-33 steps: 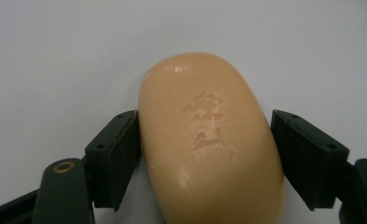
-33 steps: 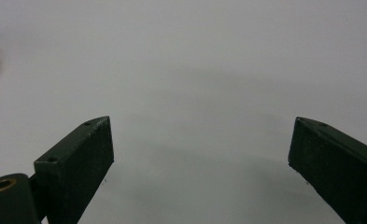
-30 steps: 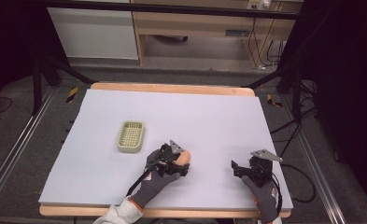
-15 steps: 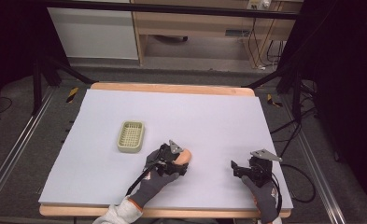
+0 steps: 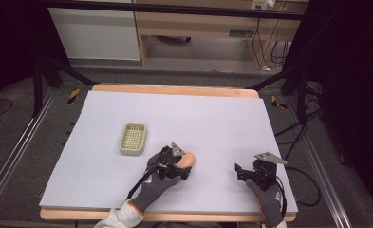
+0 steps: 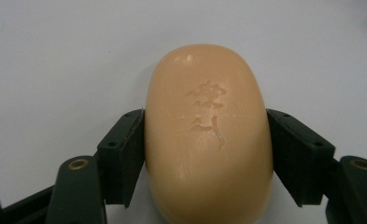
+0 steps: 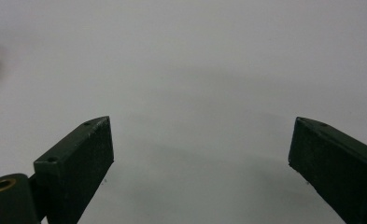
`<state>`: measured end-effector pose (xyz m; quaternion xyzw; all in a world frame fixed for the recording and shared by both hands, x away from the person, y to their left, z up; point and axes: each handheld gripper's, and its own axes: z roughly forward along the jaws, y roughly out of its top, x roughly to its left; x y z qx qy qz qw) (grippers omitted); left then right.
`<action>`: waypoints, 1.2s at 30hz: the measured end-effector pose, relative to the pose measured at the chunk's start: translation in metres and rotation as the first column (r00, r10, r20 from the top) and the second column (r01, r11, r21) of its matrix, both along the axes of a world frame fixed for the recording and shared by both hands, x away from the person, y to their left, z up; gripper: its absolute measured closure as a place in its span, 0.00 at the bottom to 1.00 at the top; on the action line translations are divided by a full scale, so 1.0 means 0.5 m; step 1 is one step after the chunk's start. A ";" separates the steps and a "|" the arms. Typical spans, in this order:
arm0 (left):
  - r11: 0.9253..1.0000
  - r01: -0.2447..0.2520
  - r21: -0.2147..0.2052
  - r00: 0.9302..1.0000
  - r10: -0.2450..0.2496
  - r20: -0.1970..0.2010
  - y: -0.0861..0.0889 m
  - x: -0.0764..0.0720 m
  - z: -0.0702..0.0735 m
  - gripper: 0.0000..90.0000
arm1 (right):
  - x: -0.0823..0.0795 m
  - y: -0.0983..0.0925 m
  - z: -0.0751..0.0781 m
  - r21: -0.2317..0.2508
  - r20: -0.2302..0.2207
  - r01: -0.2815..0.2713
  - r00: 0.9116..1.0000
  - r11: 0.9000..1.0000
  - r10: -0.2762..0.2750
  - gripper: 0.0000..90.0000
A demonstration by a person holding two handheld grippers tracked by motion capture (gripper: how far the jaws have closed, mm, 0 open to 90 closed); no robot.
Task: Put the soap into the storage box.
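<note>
An orange oval bar of soap [image 6: 208,135] with a stamped mark lies between the two black jaws of my left gripper [image 6: 205,154], which press on both of its long sides. In the high view the soap [image 5: 188,159] rests on the pale table mat just right of my left gripper [image 5: 180,167], near the front middle. A pale green soap dish [image 5: 133,138] with a slotted floor sits to the left and a little farther back. My right gripper [image 5: 240,172] stands open at the front right; its jaws are wide apart over bare mat [image 7: 200,149].
The table [image 5: 174,90] has a wooden rim around the pale mat. Black frame legs and cables stand on the floor to both sides, and a cable trails from the right gripper off the table's right edge.
</note>
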<state>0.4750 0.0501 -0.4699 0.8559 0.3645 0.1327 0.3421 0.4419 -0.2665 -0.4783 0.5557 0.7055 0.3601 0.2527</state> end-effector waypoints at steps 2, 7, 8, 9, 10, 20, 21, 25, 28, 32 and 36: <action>1.000 0.001 -0.007 1.000 -0.001 0.000 0.002 -0.001 0.005 0.35 | 0.000 0.000 0.000 0.000 0.000 -0.001 1.000 1.000 0.001 0.08; 1.000 0.001 -0.021 1.000 -0.001 0.005 0.009 -0.003 0.016 0.35 | 0.000 0.000 0.000 0.001 -0.001 -0.001 1.000 1.000 0.001 0.08; 1.000 0.003 -0.022 1.000 -0.002 0.007 0.011 -0.003 0.019 0.35 | -0.001 0.000 0.000 0.002 -0.002 -0.001 1.000 1.000 0.001 0.08; 1.000 0.003 -0.022 1.000 -0.002 0.007 0.011 -0.003 0.019 0.35 | -0.001 0.000 0.000 0.002 -0.002 -0.001 1.000 1.000 0.001 0.08; 1.000 0.001 -0.026 1.000 -0.001 0.007 0.012 -0.004 0.021 0.35 | -0.001 0.000 0.000 0.003 -0.002 0.000 1.000 1.000 0.000 0.08; 0.999 0.003 -0.043 1.000 -0.002 0.021 0.023 -0.008 0.041 0.35 | -0.001 -0.001 0.001 -0.001 -0.001 0.001 1.000 1.000 -0.001 0.08; 0.999 0.000 -0.044 1.000 0.001 0.024 0.024 -0.009 0.043 0.35 | -0.001 -0.001 0.001 -0.001 -0.001 0.000 1.000 1.000 0.000 0.08; 0.999 0.000 -0.050 1.000 0.001 0.028 0.028 -0.011 0.048 0.35 | -0.001 0.000 0.001 0.002 0.000 0.000 1.000 1.000 0.000 0.08; 0.998 -0.001 -0.055 0.999 0.003 0.033 0.032 -0.013 0.055 0.35 | -0.001 0.000 0.001 0.007 -0.001 0.000 1.000 1.000 0.000 0.08; 0.998 -0.004 -0.055 0.999 0.006 0.036 0.037 -0.014 0.060 0.35 | -0.001 0.000 0.001 0.005 -0.001 0.000 1.000 1.000 0.000 0.08; 0.998 -0.008 -0.059 0.999 0.010 0.040 0.043 -0.015 0.066 0.35 | -0.001 0.000 0.001 0.007 -0.001 0.000 1.000 1.000 0.000 0.08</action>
